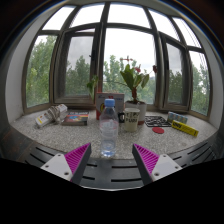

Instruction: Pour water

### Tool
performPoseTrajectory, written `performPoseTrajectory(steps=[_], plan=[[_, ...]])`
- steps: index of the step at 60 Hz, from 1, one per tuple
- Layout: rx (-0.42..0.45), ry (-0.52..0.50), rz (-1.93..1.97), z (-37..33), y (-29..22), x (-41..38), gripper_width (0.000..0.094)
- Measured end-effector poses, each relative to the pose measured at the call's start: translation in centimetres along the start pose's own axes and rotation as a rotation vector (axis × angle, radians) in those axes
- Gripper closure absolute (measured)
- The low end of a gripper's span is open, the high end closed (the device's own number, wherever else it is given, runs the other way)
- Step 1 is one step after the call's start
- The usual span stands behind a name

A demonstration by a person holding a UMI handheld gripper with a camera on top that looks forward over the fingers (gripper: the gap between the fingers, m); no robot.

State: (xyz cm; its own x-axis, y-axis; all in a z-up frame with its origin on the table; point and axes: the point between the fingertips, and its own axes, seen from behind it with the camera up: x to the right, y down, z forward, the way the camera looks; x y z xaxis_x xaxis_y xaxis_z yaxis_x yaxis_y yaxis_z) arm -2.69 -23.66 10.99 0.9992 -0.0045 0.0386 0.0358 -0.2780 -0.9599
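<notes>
A clear plastic water bottle point(108, 128) with a blue cap stands upright on the stone windowsill point(50, 137), just ahead of my fingers and midway between them. A white mug point(131, 116) stands just behind it to the right. My gripper point(112, 157) is open, its magenta pads point(78, 156) spread wide to either side of the bottle's base without touching it.
A potted plant point(134, 85) stands behind the mug. A rolled white item point(50, 116) and a small box point(76, 119) lie at the left. A yellow object point(183, 127) and dark items point(157, 124) lie at the right. Bay windows enclose the sill.
</notes>
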Motion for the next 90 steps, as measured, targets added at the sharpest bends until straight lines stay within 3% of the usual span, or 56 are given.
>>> performPoseTrajectory(steps=[8,17,21,26,36,39,47,57,70,80,90], plan=[[0.062,0.004,-0.008,7.3,-2.2,-2.1,0.0086],[0.041,0.07,-0.023,14.1,-1.5,-1.2,0.0123],[0.033,0.068,-0.013,15.7,-1.1,-1.3,0.0207],[0.064,0.066,-0.019,16.5,-1.5,-1.1,0.0412],[0.084,0.017,-0.014,16.7,-1.7,-1.8,0.06],[0.098,-0.005,-0.01,16.6,-2.0,-2.0,0.0645],[0.117,-0.064,-0.016,15.8,-3.5,-3.2,0.0645],[0.217,-0.218,0.135,14.0,-11.4,-6.5,0.0645],[0.399,-0.542,0.674,12.8,-27.0,-8.4,0.0646],[0.376,-0.804,1.325,16.3,-32.8,-5.0,0.0646],[0.319,-0.892,1.872,22.2,-31.5,-0.2,0.0646]])
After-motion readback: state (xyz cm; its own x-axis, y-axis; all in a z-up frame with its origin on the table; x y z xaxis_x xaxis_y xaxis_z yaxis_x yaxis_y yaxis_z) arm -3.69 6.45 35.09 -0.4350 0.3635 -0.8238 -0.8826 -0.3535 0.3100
